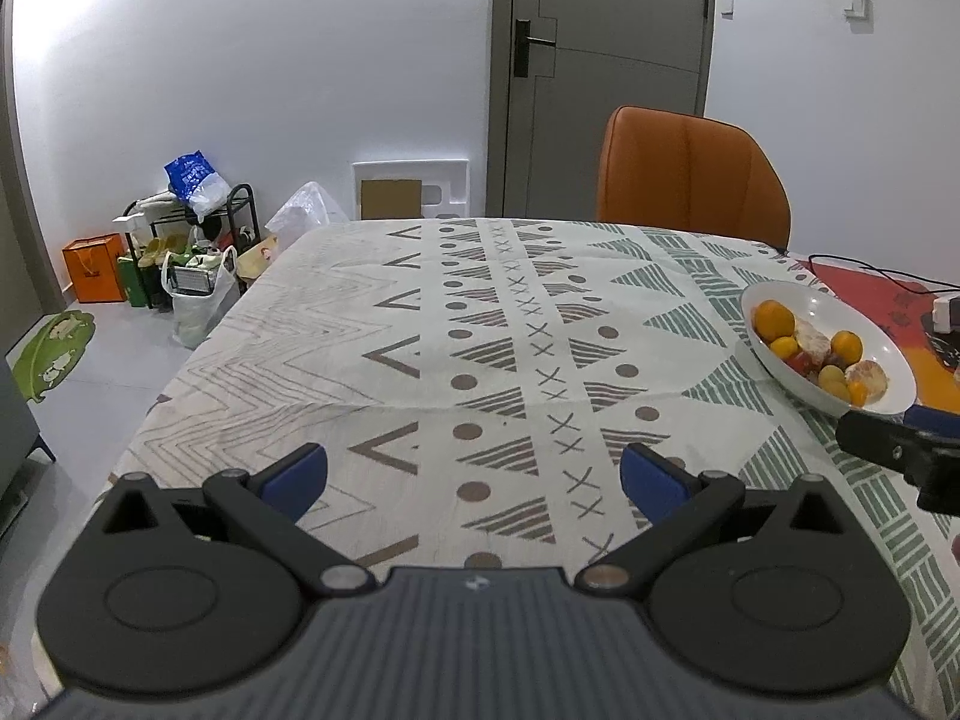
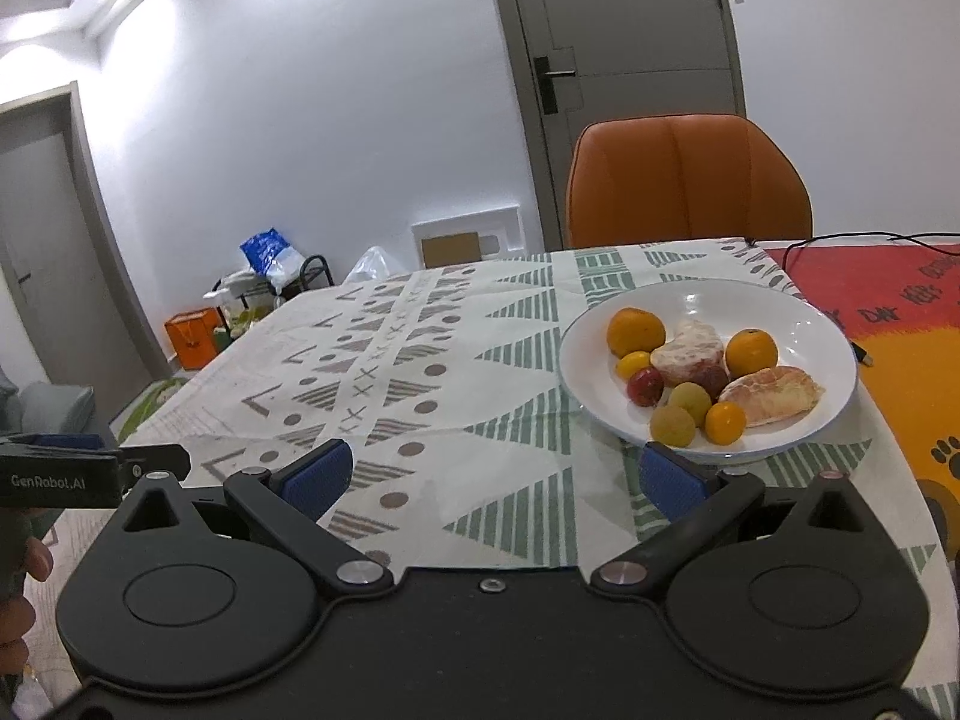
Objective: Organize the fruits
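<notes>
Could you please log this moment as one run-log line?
stage: fruits all in plate | left gripper: open, empty | right gripper: open, empty, near plate

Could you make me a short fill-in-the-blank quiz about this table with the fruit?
1. All the fruit lies in a white ____ on the patterned tablecloth.
2. The chair behind the table is ____ in colour.
3. The jaws of the right gripper stand ____, with nothing between them.
4. The door behind the chair is ____.

Missing words: bowl; orange; open; closed
</notes>
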Tool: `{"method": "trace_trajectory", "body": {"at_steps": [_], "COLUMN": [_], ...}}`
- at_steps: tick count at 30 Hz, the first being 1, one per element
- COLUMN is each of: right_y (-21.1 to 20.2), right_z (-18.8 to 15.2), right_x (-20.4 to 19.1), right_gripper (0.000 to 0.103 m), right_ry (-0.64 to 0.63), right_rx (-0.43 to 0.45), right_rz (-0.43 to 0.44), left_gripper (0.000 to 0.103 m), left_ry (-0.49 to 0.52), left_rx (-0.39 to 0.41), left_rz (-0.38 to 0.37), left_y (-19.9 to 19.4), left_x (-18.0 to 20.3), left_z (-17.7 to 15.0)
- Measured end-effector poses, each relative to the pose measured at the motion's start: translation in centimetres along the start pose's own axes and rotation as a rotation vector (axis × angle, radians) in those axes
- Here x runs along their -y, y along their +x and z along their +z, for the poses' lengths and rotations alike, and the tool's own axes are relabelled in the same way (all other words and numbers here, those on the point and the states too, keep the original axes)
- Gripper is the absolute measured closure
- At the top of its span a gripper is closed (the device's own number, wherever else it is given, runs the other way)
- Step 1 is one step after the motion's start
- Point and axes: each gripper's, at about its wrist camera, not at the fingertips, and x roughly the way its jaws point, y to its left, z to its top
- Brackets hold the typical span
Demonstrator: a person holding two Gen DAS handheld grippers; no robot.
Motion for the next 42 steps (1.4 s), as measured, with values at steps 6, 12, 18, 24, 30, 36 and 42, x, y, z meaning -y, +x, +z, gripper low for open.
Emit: {"method": "trace_trajectory", "body": {"at_steps": [6, 12, 18, 24, 30, 36, 42], "right_y": [-0.4, -1.3, -1.8, -2.2, -2.3, -2.4, -2.3], "right_z": [-0.3, -0.2, -0.1, -0.1, -0.1, 0.0, 0.0], "right_x": [-0.7, -1.1, -0.9, -0.7, -0.6, -0.4, -0.3], "right_gripper": [0.0, 0.0, 0.0, 0.0, 0.0, 0.0, 0.0], "right_ry": [-0.015, -0.028, -0.027, -0.022, -0.02, -0.016, -0.014], "right_rx": [-0.009, 0.008, 0.015, 0.022, 0.025, 0.026, 0.025], "right_rz": [-0.001, -0.006, -0.016, -0.026, -0.033, -0.039, -0.042], "left_gripper": [0.0, 0.0, 0.0, 0.0, 0.0, 0.0, 0.0], "left_ry": [-0.009, -0.005, -0.004, -0.001, -0.005, -0.006, -0.008], "left_rx": [0.005, 0.017, 0.025, 0.025, 0.024, 0.022, 0.022], "left_rz": [-0.007, -0.02, -0.025, -0.035, -0.038, -0.039, -0.039], "left_y": [-0.5, -1.4, -1.9, -2.1, -2.2, -2.1, -2.1], "left_x": [-0.4, -0.2, -0.1, -0.1, -0.1, -0.1, -0.1], "left_z": [-0.2, -0.2, -0.1, -0.2, -0.2, -0.1, -0.1]}}
